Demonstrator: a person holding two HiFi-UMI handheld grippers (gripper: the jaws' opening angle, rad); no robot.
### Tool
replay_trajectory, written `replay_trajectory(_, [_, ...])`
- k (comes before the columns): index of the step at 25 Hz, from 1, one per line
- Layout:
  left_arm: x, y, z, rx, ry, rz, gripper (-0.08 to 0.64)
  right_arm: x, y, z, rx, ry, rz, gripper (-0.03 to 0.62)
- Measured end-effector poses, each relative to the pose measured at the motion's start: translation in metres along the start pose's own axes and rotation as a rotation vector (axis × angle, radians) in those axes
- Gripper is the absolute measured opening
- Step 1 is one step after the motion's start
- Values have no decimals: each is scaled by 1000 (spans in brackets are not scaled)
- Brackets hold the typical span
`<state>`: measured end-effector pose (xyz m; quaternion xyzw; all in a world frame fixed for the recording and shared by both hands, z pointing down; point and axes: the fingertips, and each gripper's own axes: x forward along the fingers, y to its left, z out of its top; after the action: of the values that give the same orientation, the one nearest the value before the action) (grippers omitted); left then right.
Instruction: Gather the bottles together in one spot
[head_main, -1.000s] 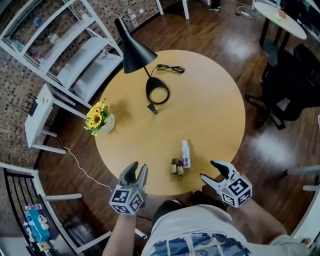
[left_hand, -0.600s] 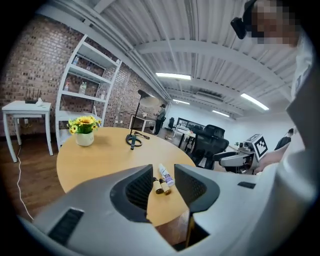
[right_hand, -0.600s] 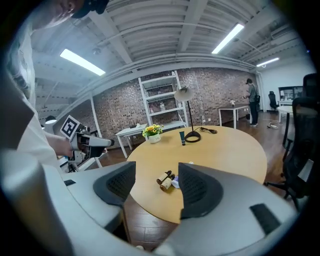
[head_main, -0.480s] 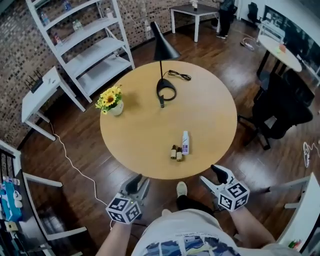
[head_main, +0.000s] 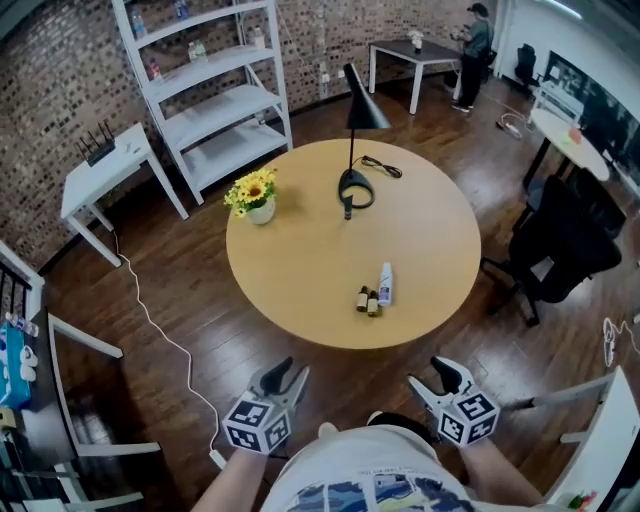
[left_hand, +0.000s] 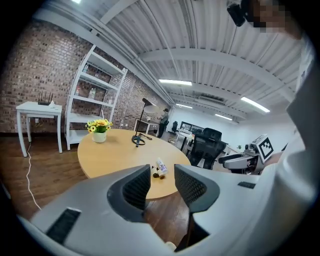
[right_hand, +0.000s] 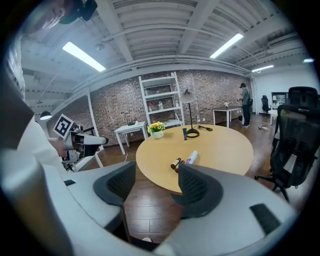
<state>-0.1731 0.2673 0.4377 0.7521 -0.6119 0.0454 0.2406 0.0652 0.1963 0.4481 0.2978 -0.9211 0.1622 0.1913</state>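
Two small brown bottles (head_main: 367, 300) stand side by side on the round wooden table (head_main: 300, 260), with a white bottle (head_main: 385, 284) lying just beyond them. Both grippers hang off the table, over the wooden floor near my body. My left gripper (head_main: 285, 373) is open with nothing between its jaws, and so is my right gripper (head_main: 430, 375). In the left gripper view, the brown bottles (left_hand: 155, 173) and the white bottle (left_hand: 161, 164) show far off between the open left gripper (left_hand: 162, 181) jaws. The right gripper view frames the brown bottles (right_hand: 177, 165) and the white bottle (right_hand: 191, 157) beyond the open right gripper (right_hand: 152, 186).
A black desk lamp (head_main: 352, 150) with its cable and a vase of yellow flowers (head_main: 257, 196) stand on the table's far half. White shelving (head_main: 215, 90) and a small white table (head_main: 100, 170) are at the far left. A black office chair (head_main: 560, 250) stands right. A person (head_main: 478, 35) is far back.
I have backed away from the table. It now sits farther off and smaller in the head view, and both grippers have come off its near edge to hang over the floor. The bottles have not moved.
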Motion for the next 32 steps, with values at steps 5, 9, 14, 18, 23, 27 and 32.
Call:
replay_trajectory(5, [4,-11,0,-32,18,40,138,-5,-10,8,-16,-24,21,293])
replay_trajectory(9, [14,-29,4,-70,39,60,138,-18,-25,13,-57,-16,24,293])
replay_trajectory(14, [24,-42,-3,-57,84,81,137,-22,-34,2,-29,3,29,293])
replay_trajectory(18, [26,-48,-4,-72,66,46,138,-18,-32,-8,-18,19,37,293])
replay_trajectory(23, [23,-41,-11,-5,95,47,140,-12,-23,-17,-9,45,23,293])
replay_trajectory(27, [17,-27,-20,6,101,34,140,1,-16,-27,-7,68,2,293])
replay_trajectory(32, [14,-10,-36,0,122,-1,140,24,-16,-32,4,97,-40,293])
